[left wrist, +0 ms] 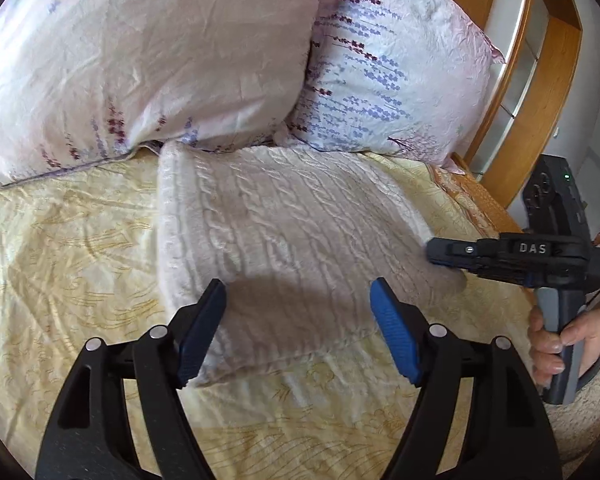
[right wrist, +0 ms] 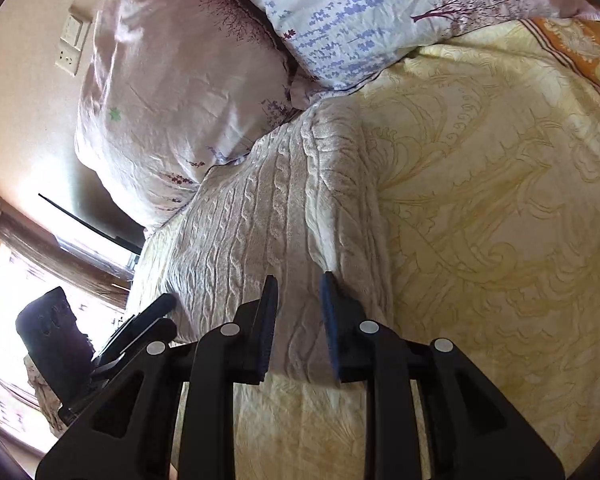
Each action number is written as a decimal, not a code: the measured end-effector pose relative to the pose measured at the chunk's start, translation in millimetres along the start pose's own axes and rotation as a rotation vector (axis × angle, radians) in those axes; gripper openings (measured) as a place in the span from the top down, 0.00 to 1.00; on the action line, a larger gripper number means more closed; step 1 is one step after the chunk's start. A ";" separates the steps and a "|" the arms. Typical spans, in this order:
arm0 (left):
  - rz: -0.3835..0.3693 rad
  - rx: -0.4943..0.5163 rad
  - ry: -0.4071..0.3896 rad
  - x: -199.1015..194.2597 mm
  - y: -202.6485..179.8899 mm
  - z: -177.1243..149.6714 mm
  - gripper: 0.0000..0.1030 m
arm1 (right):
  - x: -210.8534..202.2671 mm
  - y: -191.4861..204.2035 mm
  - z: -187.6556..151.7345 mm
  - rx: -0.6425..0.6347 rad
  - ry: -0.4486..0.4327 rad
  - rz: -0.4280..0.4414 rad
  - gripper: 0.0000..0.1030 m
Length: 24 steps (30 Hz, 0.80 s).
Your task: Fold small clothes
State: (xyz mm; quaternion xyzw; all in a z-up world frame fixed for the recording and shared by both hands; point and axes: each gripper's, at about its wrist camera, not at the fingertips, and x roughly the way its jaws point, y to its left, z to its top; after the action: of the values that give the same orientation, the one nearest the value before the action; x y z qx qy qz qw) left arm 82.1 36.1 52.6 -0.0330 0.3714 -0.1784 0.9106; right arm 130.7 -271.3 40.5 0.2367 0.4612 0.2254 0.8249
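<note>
A folded cream cable-knit garment (left wrist: pixel 284 232) lies flat on the yellow patterned bedsheet (left wrist: pixel 60 248), its far end against the pillows. My left gripper (left wrist: pixel 298 304) is wide open just above the garment's near edge, empty. My right gripper (left wrist: pixel 434 254) comes in from the right, its fingers at the garment's right edge. In the right wrist view the garment (right wrist: pixel 260 208) runs away from the right gripper (right wrist: pixel 298 296), whose jaws stand partly open over its near edge with nothing pinched between them. The left gripper (right wrist: pixel 156 312) shows dark at the left.
Two floral pillows (left wrist: pixel 140 60) (left wrist: pixel 392 80) lie at the head of the bed. A wooden headboard and shelf (left wrist: pixel 540 92) stand at the right. The sheet's orange border (right wrist: pixel 580 48) marks the bed edge. A wall socket (right wrist: pixel 72 44) and a bright window (right wrist: pixel 4 288) are at the left.
</note>
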 end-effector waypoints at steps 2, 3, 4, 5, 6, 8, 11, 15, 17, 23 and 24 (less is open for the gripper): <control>0.071 -0.004 -0.041 -17.7 9.5 -6.7 0.15 | -21.0 5.1 -6.5 -0.043 -0.078 -0.091 0.58; 0.098 -0.013 -0.052 -25.0 15.3 -9.0 0.12 | -30.7 6.9 -9.1 -0.056 -0.116 -0.138 0.37; 0.119 -0.028 -0.055 -31.6 20.2 -12.3 0.09 | -39.5 8.8 -11.9 -0.067 -0.150 -0.173 0.30; 0.130 -0.044 -0.052 -36.6 24.8 -15.3 0.08 | -45.4 11.5 -14.8 -0.083 -0.169 -0.194 0.27; 0.132 -0.061 -0.045 -40.3 28.8 -18.7 0.06 | -48.5 13.5 -16.9 -0.097 -0.178 -0.210 0.24; 0.130 -0.093 -0.019 -43.3 34.7 -25.9 0.04 | -48.5 19.7 -23.5 -0.127 -0.183 -0.247 0.11; 0.177 -0.107 0.018 -40.0 35.2 -35.6 0.02 | -36.9 32.2 -39.3 -0.192 -0.174 -0.338 0.06; 0.217 -0.082 0.064 -29.7 27.4 -43.8 0.02 | -13.4 45.1 -62.4 -0.291 -0.131 -0.459 0.04; 0.213 -0.067 0.086 -24.4 21.8 -45.6 0.02 | -2.7 46.4 -71.5 -0.314 -0.107 -0.474 0.04; 0.242 -0.032 0.142 -6.2 11.4 -47.6 0.02 | 19.8 40.6 -82.9 -0.289 -0.038 -0.507 0.03; 0.242 -0.035 0.147 -4.1 11.9 -47.9 0.02 | 21.4 40.8 -84.3 -0.292 -0.033 -0.509 0.03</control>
State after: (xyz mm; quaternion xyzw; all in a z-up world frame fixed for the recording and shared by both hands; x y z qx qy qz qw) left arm 50.1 52.1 18.5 0.0094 0.4413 -0.0626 0.8951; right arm 61.4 -211.2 11.9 -0.0041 0.4547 0.0713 0.8878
